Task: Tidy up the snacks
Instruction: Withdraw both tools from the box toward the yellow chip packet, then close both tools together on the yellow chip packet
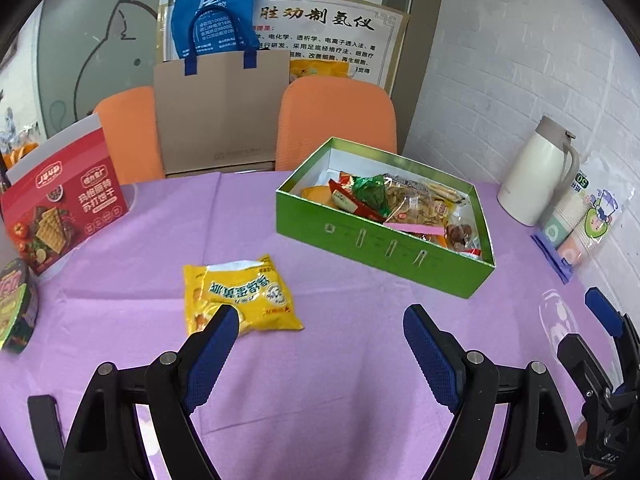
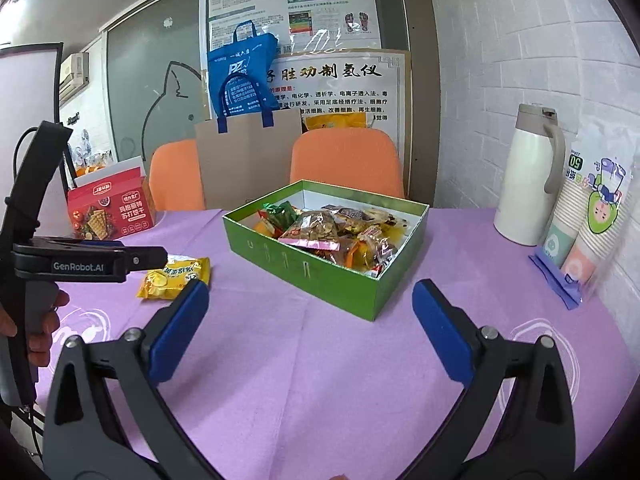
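A yellow snack bag (image 1: 240, 294) lies flat on the purple tablecloth, just ahead of my left gripper (image 1: 320, 320), whose left finger tip overlaps the bag's near corner. That gripper is open and holds nothing. A green box (image 1: 376, 248) full of mixed snack packets stands beyond to the right. In the right wrist view the same green box (image 2: 304, 264) sits ahead, and the yellow snack bag (image 2: 176, 276) lies to the left, partly behind the left gripper's body. My right gripper (image 2: 310, 300) is open and empty above the cloth.
A red cracker box (image 1: 60, 204) stands at the left, with a round snack tub (image 1: 16, 304) nearer. A white thermos (image 2: 528, 184) and packs of paper cups (image 2: 592, 224) stand at the right by the brick wall. Two orange chairs (image 2: 344, 160) and a paper bag (image 2: 248, 160) lie behind the table.
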Action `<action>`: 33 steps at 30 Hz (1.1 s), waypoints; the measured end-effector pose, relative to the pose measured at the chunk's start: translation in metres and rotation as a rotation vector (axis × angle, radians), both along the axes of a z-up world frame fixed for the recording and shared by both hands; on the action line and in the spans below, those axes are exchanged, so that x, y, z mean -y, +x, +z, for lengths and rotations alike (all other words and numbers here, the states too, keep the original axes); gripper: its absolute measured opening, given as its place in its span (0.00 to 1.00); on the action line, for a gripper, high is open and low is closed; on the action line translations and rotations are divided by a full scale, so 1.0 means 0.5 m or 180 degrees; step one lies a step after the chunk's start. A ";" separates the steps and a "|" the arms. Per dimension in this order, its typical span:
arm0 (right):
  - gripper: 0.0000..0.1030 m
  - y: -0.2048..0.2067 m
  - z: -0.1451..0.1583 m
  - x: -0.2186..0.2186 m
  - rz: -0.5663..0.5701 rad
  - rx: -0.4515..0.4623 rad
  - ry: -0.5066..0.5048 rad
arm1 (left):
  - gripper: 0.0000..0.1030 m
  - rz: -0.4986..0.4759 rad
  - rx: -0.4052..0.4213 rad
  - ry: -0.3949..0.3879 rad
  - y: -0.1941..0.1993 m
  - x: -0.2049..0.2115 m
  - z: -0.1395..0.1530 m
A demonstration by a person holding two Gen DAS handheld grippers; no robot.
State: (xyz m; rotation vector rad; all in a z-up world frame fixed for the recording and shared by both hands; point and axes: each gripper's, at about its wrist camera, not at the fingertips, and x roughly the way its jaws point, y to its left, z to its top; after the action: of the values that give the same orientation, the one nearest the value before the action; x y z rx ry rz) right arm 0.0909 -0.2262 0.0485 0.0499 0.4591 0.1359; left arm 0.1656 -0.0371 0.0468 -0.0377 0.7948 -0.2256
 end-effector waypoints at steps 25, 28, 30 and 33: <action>0.98 0.153 -0.118 -0.229 0.0816 -0.0867 0.0162 | 0.84 0.0212 -0.0425 -0.0514 0.056 -0.265 -0.106; 0.98 0.192 -0.135 -0.244 0.0891 -0.0971 0.0209 | 0.83 0.0166 -0.0474 -0.0568 0.084 -0.261 -0.118; 0.98 0.223 -0.147 -0.247 0.0903 -0.1036 0.0267 | 0.83 0.0123 -0.0497 -0.0646 0.103 -0.258 -0.125; 0.92 0.263 -0.161 -0.247 0.0926 -0.1113 0.0370 | 0.78 0.0079 -0.0534 -0.0721 0.134 -0.255 -0.136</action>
State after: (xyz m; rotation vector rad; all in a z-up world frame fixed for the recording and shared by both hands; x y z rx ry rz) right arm 0.2222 -0.1026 -0.0318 0.1221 0.8067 0.4442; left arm 0.2325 0.0902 -0.0211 -0.2831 0.9322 -0.2910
